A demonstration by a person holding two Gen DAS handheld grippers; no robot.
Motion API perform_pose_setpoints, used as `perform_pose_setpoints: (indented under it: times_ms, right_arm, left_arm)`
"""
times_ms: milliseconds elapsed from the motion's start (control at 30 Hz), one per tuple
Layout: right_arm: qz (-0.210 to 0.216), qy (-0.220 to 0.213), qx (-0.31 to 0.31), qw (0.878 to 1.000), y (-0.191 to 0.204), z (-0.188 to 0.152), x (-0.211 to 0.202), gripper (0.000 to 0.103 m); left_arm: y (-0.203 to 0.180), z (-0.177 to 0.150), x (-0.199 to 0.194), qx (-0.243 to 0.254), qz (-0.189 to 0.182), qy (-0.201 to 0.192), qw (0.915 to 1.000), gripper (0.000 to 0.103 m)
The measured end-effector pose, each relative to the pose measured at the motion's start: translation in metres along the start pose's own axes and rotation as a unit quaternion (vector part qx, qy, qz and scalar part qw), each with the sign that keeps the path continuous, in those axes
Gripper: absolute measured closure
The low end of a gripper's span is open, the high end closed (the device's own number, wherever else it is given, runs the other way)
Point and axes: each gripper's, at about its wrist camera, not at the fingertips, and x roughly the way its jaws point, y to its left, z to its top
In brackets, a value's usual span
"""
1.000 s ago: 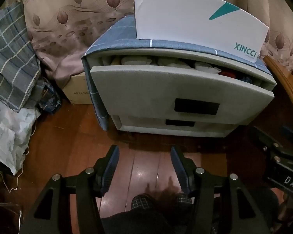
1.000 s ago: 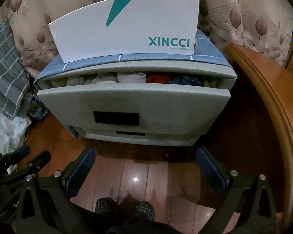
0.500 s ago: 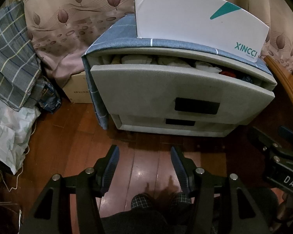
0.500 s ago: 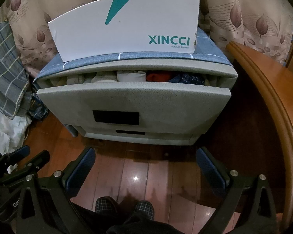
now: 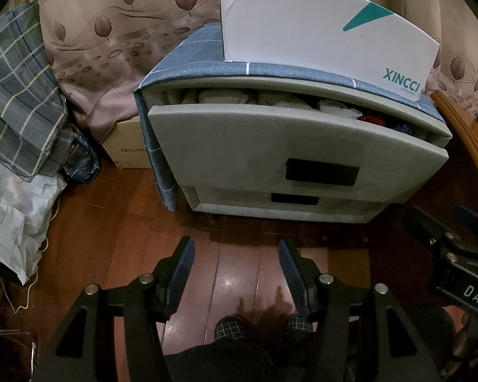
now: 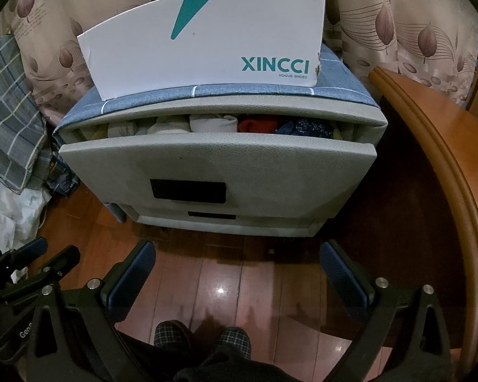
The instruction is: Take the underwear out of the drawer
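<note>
Top drawer (image 6: 216,162) of grey cabinet, pulled partly open; folded underwear (image 6: 212,124) packed in a row inside: pale pieces left, red and dark blue right

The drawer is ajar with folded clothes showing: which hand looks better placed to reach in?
Probably right. The right gripper faces the drawer head-on, jaws wider. The left gripper sits off to the side.

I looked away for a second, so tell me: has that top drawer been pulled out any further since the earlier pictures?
No. The top drawer sits in the same place against the white shoe box above it, with the same strip of clothes showing.
</note>
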Motion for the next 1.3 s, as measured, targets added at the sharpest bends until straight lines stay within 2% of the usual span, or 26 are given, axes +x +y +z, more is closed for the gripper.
perform_pose_setpoints:
  times_ms: [1300]
  right_arm:
    - [0.002,-0.001,0.002,1.000,-0.0014,0.0001,-0.0005,0.001]
  left_arm:
    - [0.0055,-0.0012,-0.0018,-0.002,-0.001,0.000,1.0000,0.047]
